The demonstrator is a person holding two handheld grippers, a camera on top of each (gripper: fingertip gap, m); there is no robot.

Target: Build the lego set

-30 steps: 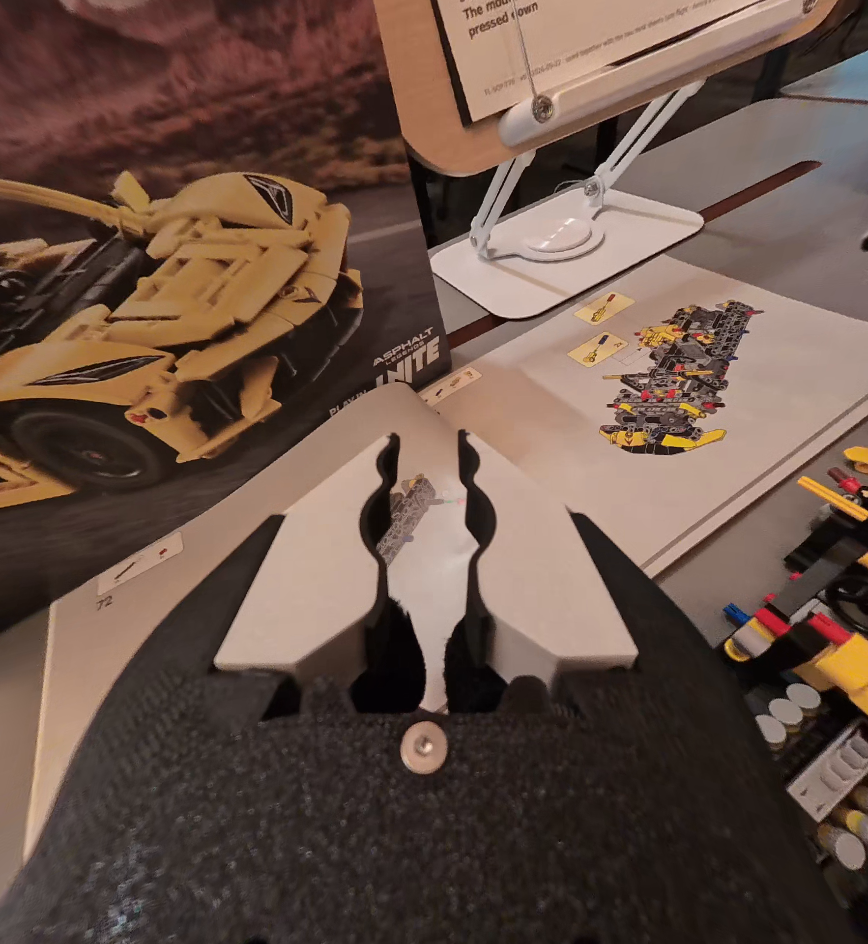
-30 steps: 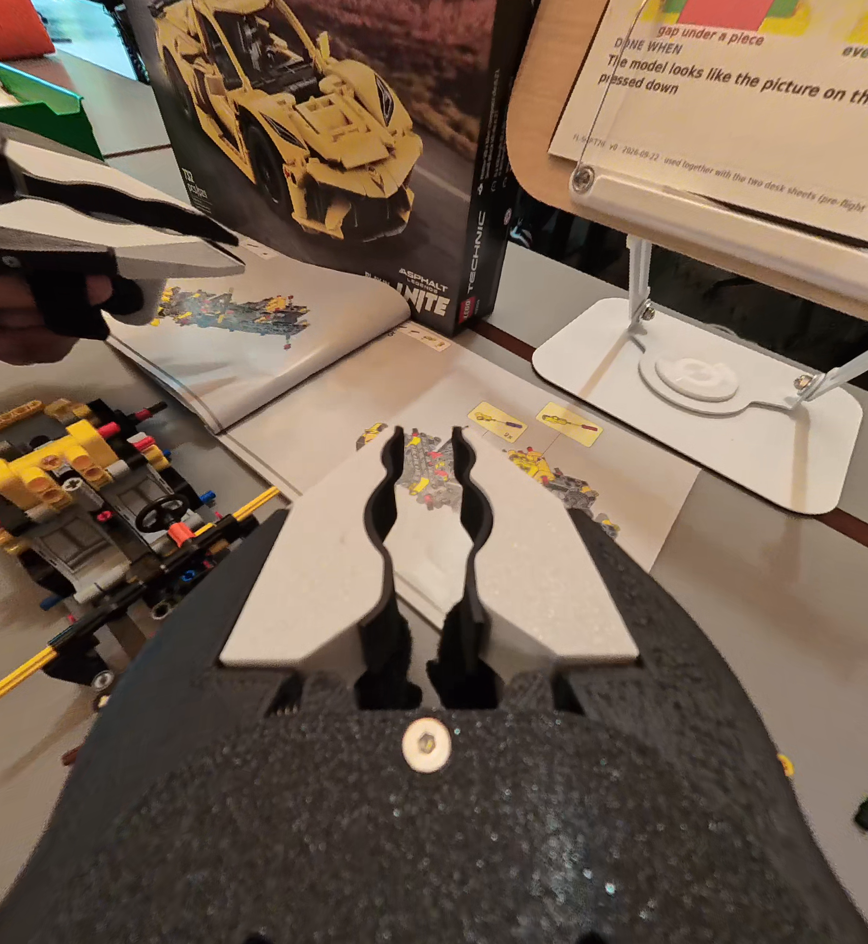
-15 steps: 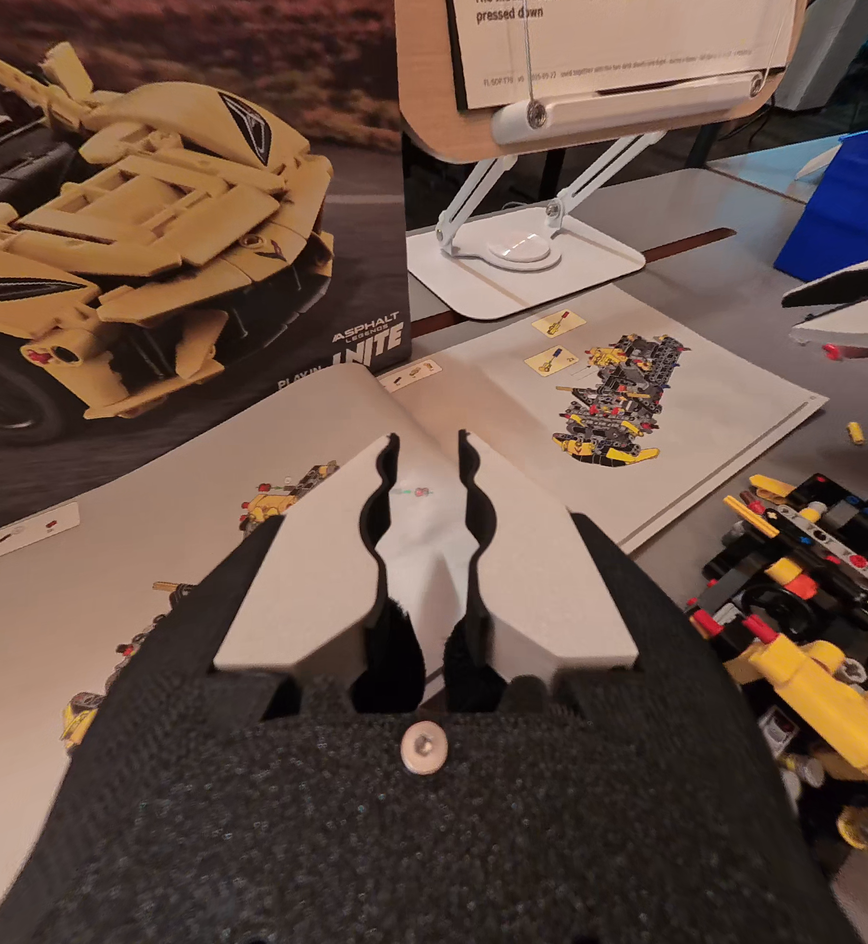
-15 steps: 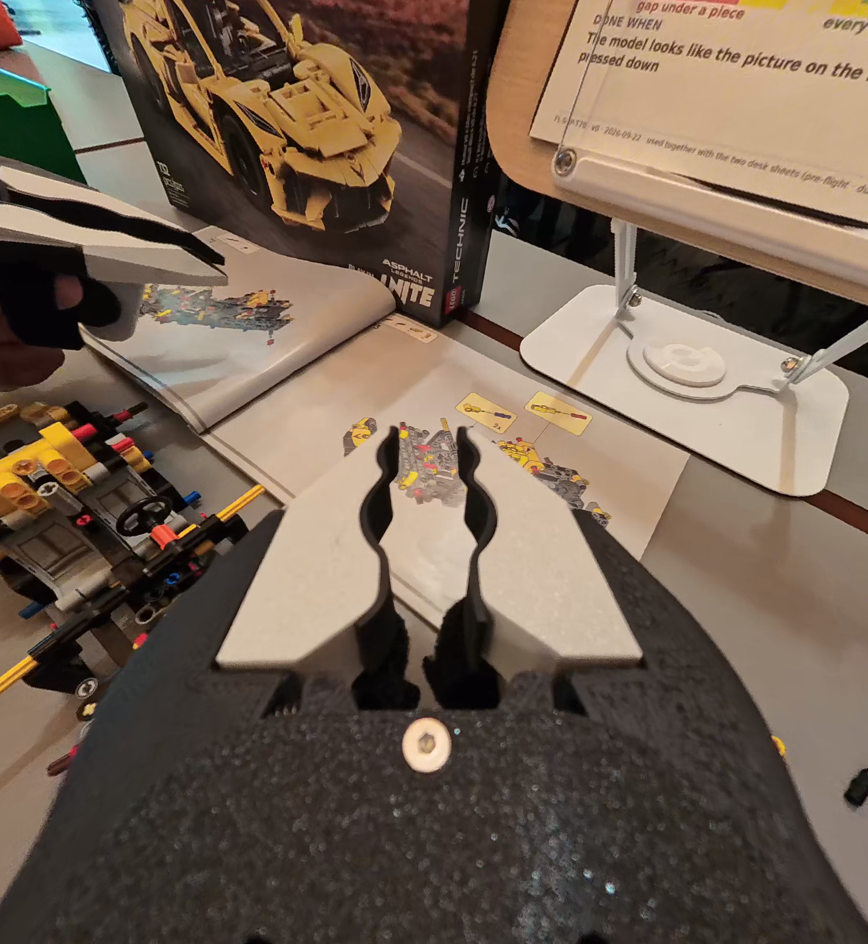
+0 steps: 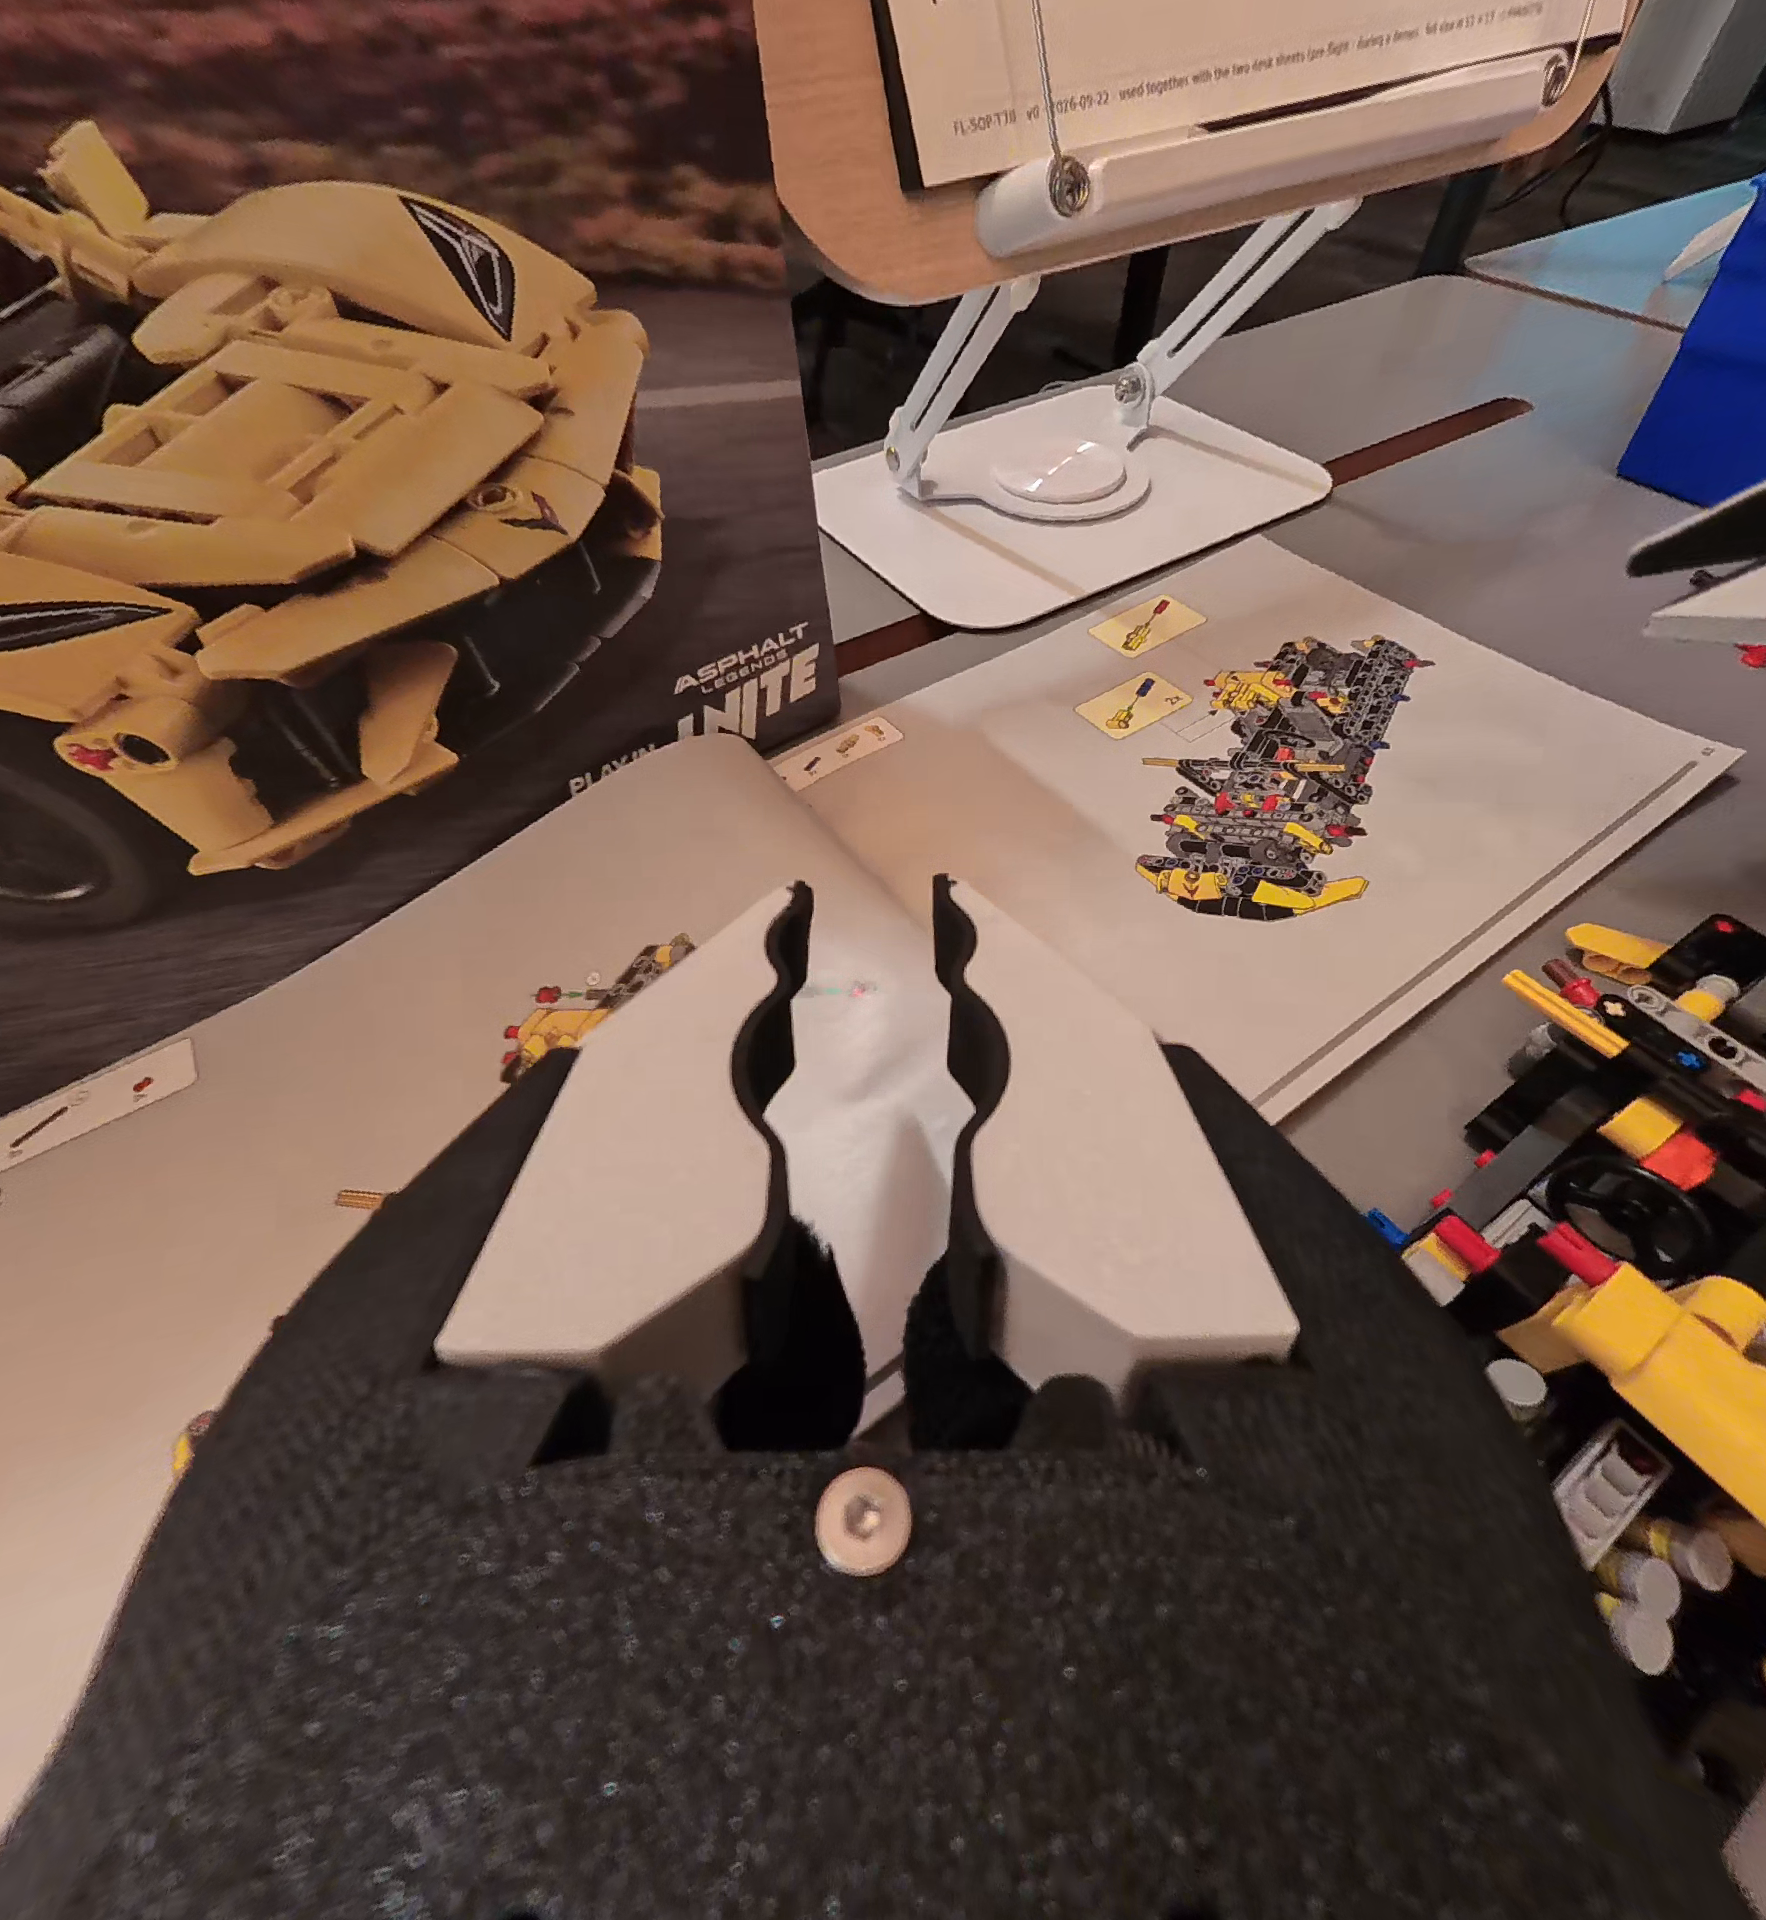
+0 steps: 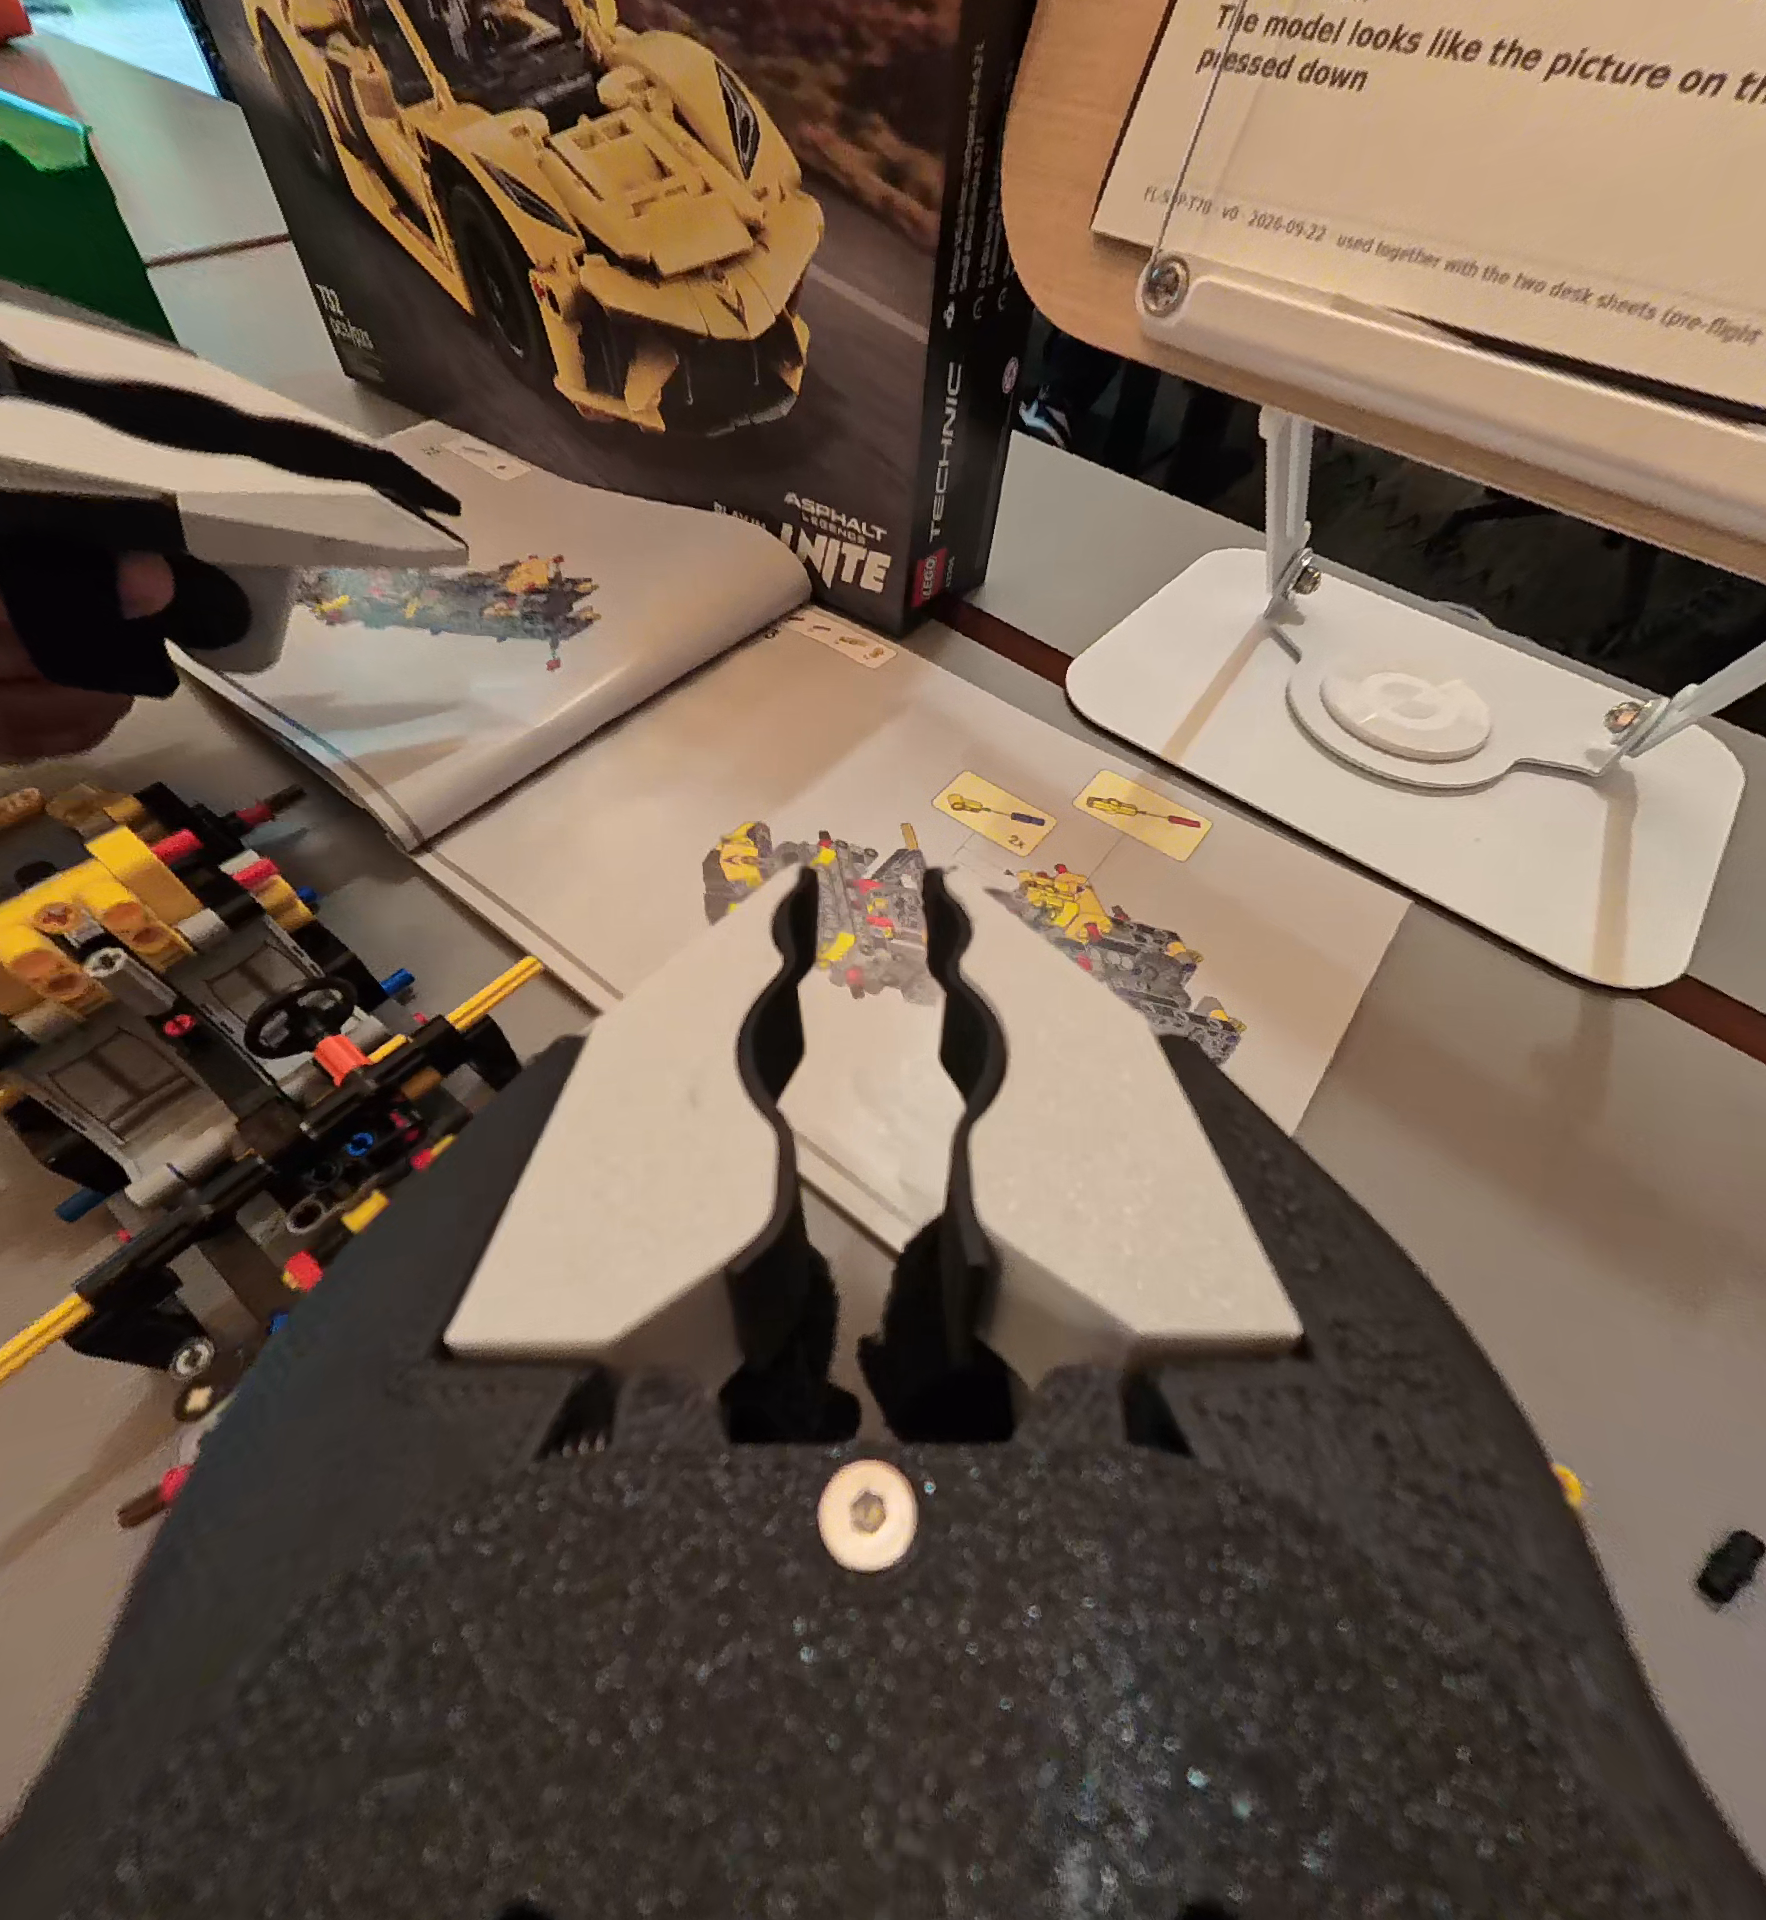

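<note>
Meanwhile both tools, left tool and right tool, gape empty; the half-built car lies lengthwise along the booklet's edge.

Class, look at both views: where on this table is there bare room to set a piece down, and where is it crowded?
Bare table lies right of the open booklet, in front of the white stand base, with only a small black piece near the front. It is crowded left of the booklet, around the half-built car and its loose pieces.
</note>
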